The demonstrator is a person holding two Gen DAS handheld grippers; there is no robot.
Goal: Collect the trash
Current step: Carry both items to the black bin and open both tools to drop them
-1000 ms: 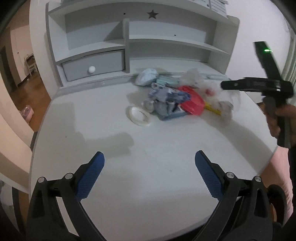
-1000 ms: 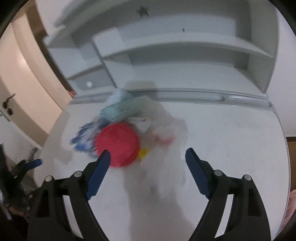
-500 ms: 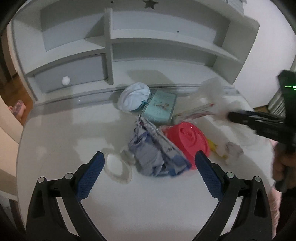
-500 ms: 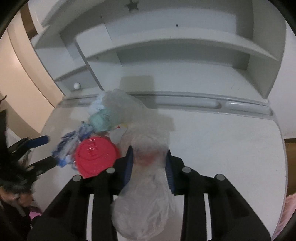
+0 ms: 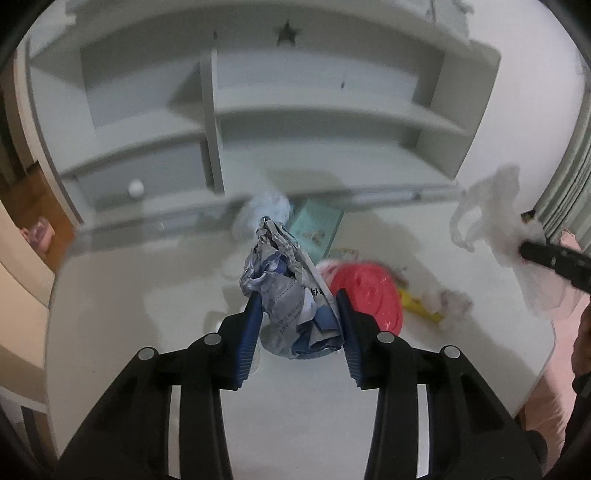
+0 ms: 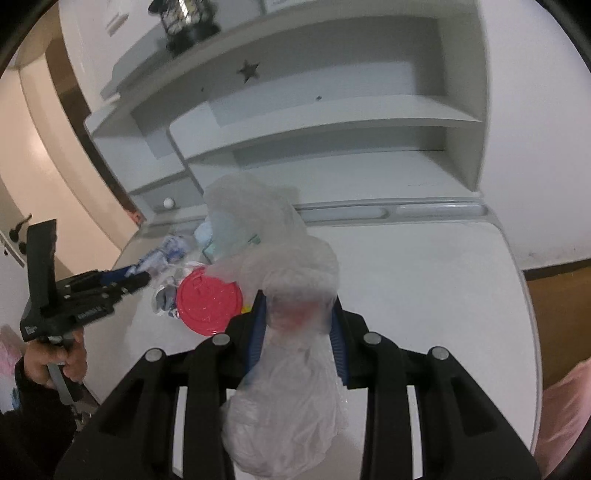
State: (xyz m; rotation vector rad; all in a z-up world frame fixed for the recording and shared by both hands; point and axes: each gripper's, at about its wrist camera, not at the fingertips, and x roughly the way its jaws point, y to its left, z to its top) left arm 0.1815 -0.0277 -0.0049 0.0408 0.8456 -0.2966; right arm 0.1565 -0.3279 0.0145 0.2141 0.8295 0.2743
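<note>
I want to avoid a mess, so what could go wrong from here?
The crumpled wrapper sticks far out of the left gripper, so it may slip free. The thin plastic bag is bunched in the right gripper, not open, so filling it could be hard. The red lid could get knocked.

A white bench (image 5: pixel 140 295) carries a grey hutch (image 5: pixel 258 122) along its back edge. The hutch has open shelves, a star cut-out (image 5: pixel 285 32) near its top and a drawer with a round white knob (image 5: pixel 135 188) at its lower left. A dark lantern-like object (image 6: pixel 186 20) stands on top. Left of the hutch are wooden floor (image 5: pixel 44 199) and a cream door (image 6: pixel 22 206); right of it, a white wall (image 5: pixel 535 110).
</note>
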